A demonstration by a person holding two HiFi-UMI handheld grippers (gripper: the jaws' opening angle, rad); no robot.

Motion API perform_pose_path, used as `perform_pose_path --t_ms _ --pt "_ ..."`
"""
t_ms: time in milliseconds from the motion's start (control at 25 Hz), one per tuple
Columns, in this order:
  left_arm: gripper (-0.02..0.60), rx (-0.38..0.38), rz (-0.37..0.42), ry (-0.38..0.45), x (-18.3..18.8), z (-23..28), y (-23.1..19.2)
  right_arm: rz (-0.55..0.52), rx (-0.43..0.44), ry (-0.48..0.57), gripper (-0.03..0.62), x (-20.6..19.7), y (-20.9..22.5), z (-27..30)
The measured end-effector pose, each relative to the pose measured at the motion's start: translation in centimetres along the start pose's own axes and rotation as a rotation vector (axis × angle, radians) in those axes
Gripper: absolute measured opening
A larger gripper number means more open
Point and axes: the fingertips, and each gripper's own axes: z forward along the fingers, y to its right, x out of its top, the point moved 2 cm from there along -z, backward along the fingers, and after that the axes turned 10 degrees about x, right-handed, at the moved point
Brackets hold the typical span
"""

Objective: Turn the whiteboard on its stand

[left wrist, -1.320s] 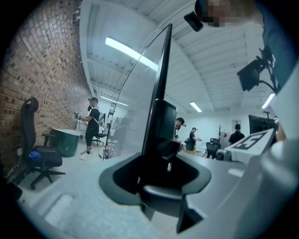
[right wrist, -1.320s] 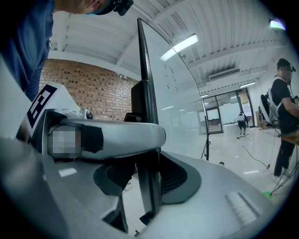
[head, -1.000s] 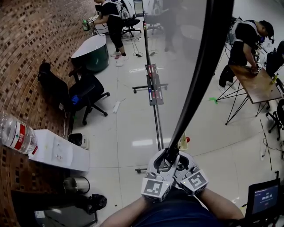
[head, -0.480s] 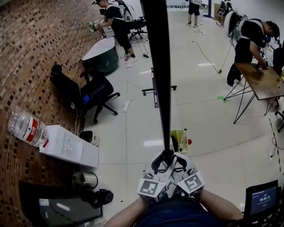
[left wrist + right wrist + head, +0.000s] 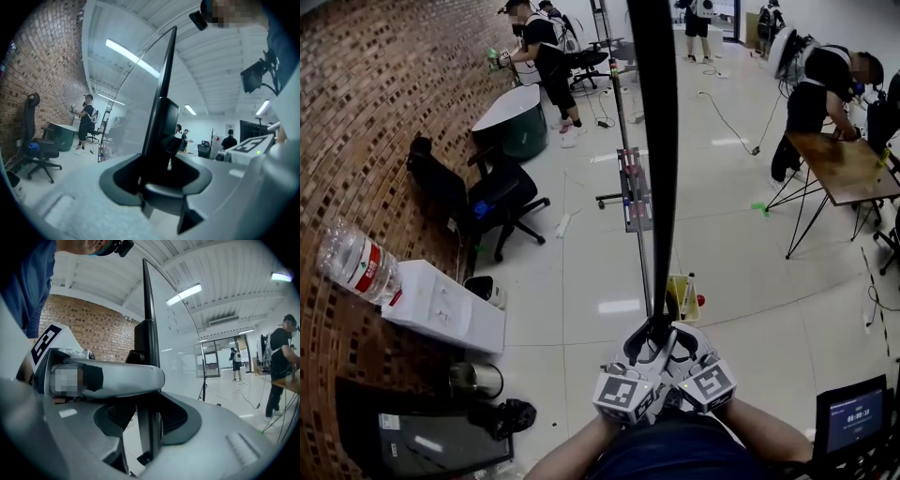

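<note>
Whiteboard (image 5: 654, 141) held edge-on above glossy floor

Pale tiled floor (image 5: 581, 281), brick wall (image 5: 375, 141) at left, wooden desk (image 5: 839, 173) at right. Clamped at its edge by the fingers of left gripper (image 5: 159, 161) and right gripper (image 5: 149, 404). Runs up from there as a dark bar, cut off at the top. Pane (image 5: 183, 333) only a haze in the gripper views.
</note>
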Motion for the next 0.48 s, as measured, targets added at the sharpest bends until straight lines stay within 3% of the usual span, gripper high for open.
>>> perform_pose_path --t_ms 480 --pt "0.198 -0.082 -0.045 -0.014 -0.9 -4.0 3.2 -0.029 -0.092 -0.057 0.164 -0.2 -3.4 -4.0"
